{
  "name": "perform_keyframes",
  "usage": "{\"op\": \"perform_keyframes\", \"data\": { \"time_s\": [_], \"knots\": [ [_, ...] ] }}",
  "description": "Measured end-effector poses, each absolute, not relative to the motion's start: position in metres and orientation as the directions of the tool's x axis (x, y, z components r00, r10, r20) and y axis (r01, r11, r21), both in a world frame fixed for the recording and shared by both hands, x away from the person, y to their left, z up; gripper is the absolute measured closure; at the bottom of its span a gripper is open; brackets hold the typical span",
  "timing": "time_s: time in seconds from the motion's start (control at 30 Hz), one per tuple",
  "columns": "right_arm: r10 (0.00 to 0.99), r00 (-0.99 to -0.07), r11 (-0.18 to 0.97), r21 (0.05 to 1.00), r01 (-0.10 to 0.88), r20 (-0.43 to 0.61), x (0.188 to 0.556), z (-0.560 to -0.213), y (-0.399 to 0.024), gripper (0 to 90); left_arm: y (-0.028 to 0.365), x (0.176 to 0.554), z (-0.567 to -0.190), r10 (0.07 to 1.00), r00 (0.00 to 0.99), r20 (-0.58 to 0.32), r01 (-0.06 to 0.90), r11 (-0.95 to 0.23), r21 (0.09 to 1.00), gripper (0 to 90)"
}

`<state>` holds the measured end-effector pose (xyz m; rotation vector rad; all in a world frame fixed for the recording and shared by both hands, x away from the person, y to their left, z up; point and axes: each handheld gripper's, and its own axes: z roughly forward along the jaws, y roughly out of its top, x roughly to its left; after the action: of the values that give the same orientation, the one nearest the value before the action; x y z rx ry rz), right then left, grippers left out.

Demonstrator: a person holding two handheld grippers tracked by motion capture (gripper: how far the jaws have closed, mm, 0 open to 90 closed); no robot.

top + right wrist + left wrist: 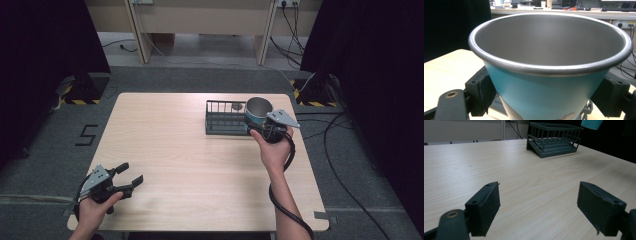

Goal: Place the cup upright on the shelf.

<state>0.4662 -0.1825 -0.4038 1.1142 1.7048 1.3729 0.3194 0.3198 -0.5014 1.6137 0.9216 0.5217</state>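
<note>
One teal cup (544, 92) with a steel-grey inside sits clamped in the right gripper (544, 100); the left gripper (539, 210) gapes wide.

The light wooden table (200, 165) stood on grey carpet. A dark wire rack (225, 120) sat on its far right part. A small dark round thing lay inside the rack.

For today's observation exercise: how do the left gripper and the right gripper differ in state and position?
The left gripper has open jaws holding nothing; the right gripper is shut on the blue cup. The left sits low at the table's near-left corner; the right is by the rack. Both are hand-held.
</note>
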Motion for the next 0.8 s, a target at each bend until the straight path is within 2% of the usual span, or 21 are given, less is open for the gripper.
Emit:
{"op": "perform_keyframes", "data": {
  "time_s": [0.8],
  "knots": [
    [0.912,-0.409,0.067,0.974,0.216,0.028,0.491,-0.399,-0.17,18.0,0.32,0.319,-0.501,0.79,0.595,-0.146,0.284,-0.037,0.958,18.0]
  ]
}}
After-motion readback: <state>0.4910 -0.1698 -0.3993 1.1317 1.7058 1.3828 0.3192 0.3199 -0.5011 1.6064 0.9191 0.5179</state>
